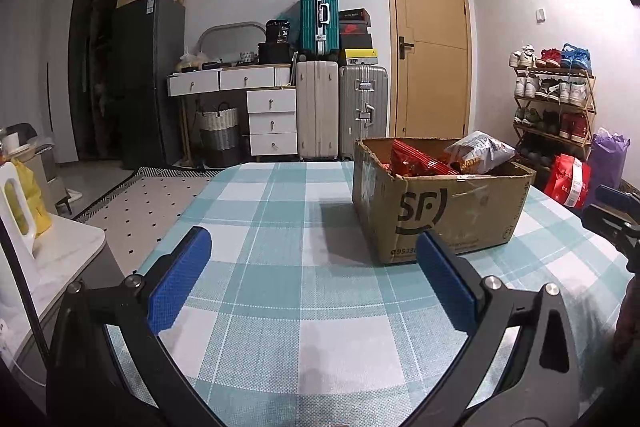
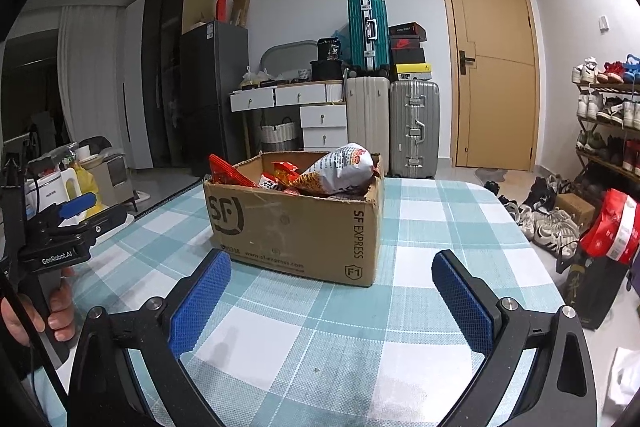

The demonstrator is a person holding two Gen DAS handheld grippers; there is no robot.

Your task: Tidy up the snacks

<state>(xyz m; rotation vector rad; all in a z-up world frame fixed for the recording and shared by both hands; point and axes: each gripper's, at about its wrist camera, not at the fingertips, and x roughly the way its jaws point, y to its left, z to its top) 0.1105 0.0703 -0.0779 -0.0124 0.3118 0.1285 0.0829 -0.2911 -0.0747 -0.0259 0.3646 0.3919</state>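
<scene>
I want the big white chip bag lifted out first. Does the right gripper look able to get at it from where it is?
Probably yes. The right gripper is open with bare tablecloth ahead, and the white chip bag lies on top of the snacks, rising above the rim of the open cardboard box. It would need to come over the near wall.

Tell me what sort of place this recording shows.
Most likely a lived-in home, a combined dining and entry room: a table with a checked cloth, suitcases stacked by a door, and a loaded shoe rack.
</scene>
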